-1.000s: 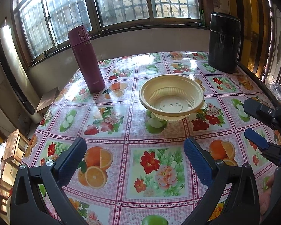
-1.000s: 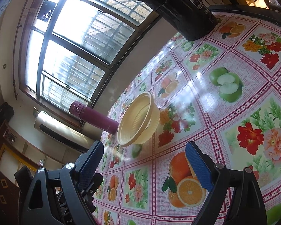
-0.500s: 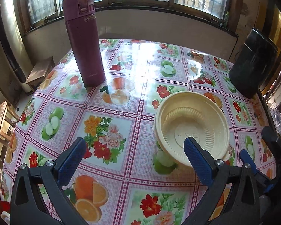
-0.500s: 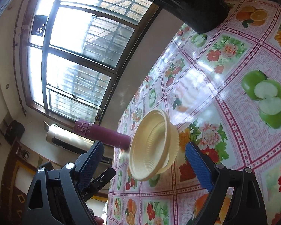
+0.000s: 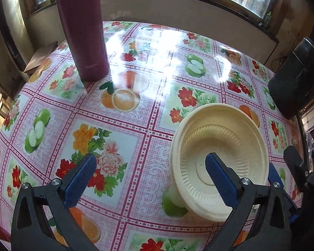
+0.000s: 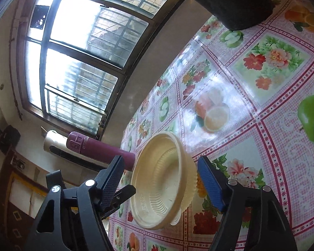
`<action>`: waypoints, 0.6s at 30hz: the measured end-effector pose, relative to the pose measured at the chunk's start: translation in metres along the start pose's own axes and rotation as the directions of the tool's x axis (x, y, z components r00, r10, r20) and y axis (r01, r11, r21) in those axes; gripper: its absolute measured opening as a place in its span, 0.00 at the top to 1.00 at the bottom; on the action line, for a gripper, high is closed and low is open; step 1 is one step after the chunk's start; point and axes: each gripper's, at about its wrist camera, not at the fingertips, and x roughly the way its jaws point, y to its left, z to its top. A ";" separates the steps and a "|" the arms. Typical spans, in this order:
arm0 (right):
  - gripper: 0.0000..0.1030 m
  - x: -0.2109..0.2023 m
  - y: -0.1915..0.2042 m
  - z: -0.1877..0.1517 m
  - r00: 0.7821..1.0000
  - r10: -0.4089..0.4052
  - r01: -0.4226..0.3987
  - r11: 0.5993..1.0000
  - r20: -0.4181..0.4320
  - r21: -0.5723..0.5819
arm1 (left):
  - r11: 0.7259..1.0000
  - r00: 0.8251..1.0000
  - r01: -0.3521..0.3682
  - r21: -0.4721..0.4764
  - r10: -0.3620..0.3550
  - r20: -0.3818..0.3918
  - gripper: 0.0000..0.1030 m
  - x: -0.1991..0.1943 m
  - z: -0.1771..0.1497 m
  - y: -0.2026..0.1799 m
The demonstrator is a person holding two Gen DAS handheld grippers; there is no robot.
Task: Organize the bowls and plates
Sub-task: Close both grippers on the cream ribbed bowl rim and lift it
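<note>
A cream plastic bowl (image 5: 217,159) stands upright on the flowered tablecloth (image 5: 119,129), and looks like two nested bowls. My left gripper (image 5: 149,163) is open and points down at the table. Its right finger (image 5: 219,179) hangs over the bowl's inside, its left finger (image 5: 79,177) over bare cloth. My right gripper (image 5: 280,161) is at the bowl's right rim. In the right wrist view the bowl (image 6: 163,179) shows between that gripper's (image 6: 160,163) fingers, just ahead of the tips. Its jaws are closing; I see no pad pressing on the bowl.
A tall maroon flask (image 5: 81,31) stands at the table's far left. A black canister (image 5: 297,77) stands at the far right edge. Low wooden furniture (image 5: 39,56) sits beyond the left edge, and a wall with windows runs behind the table.
My left gripper moved forward and tipped down, so its right finger now hangs over the bowl. My right gripper came close to the bowl and its jaws narrowed.
</note>
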 end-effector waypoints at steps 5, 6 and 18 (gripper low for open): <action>0.41 0.001 0.011 0.000 0.999 -0.035 0.035 0.998 -0.008 -0.057 | 0.998 0.998 0.054 -0.022 -0.055 -0.024 0.00 0.004 0.004 -0.004; 0.41 0.001 0.011 0.001 0.999 -0.039 0.038 0.998 -0.012 -0.056 | 0.997 0.997 0.067 -0.025 -0.068 -0.032 0.00 0.004 0.004 -0.005; 0.60 0.013 0.006 -0.005 0.993 -0.095 0.090 0.994 -0.072 -0.069 | 0.986 0.981 0.161 -0.050 -0.165 -0.103 0.33 0.016 0.001 -0.011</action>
